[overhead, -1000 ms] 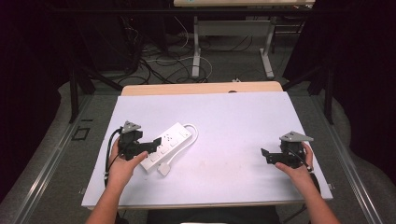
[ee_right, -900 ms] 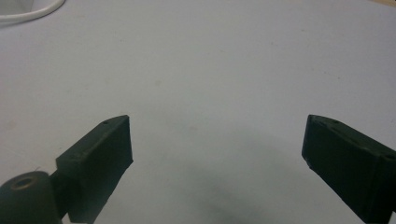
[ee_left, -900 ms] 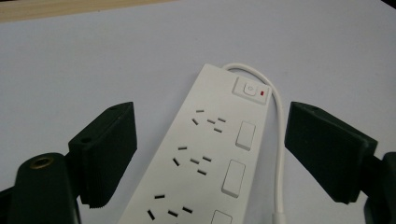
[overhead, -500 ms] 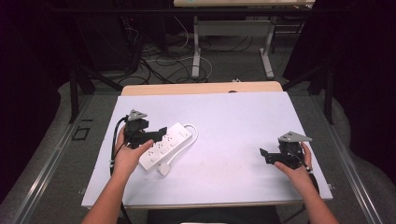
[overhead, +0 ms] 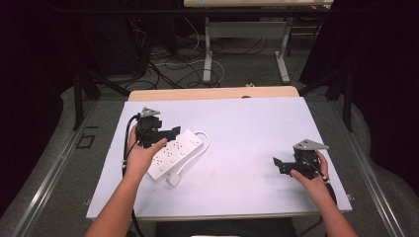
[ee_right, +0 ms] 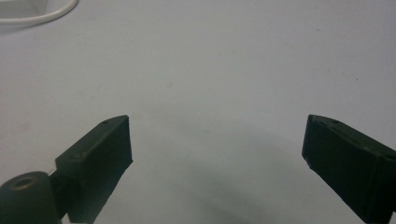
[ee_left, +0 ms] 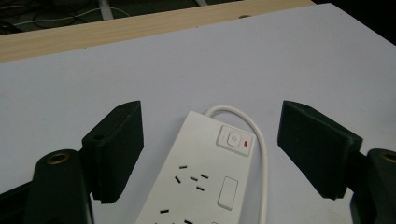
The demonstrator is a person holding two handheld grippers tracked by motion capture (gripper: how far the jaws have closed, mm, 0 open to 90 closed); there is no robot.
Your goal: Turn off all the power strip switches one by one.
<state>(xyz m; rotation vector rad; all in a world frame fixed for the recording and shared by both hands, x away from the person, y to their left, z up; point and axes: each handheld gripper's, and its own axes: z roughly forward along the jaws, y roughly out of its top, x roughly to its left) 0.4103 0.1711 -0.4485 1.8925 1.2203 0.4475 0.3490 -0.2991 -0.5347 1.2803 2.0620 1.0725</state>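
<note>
A white power strip [overhead: 175,152] lies slantwise on the left half of the white table [overhead: 247,123], its cord [overhead: 203,140] looping round the far end to a plug [overhead: 174,179] near the front. My left gripper [overhead: 170,132] hovers just above the strip's far left side, pointing right. In the left gripper view the left gripper [ee_left: 212,116] is open; its jaws have just been closing a little, with the strip [ee_left: 196,177] and its switch [ee_left: 235,140] lying below the gap, untouched. My right gripper [overhead: 277,164] rests open at the right front, and in its own view the right gripper [ee_right: 219,126] has bare table between the jaws.
A wooden strip [overhead: 212,93] runs along the table's far edge. Beyond it are a dark floor with cables [overhead: 168,64] and the legs of another table [overhead: 207,49]. A bit of the strip's cord [ee_right: 42,16] shows at the top left of the right gripper view.
My left hand has lifted and carried its gripper away from the front edge, from beside the strip's near end to above its far side. The strip and the right gripper have stayed put.
</note>
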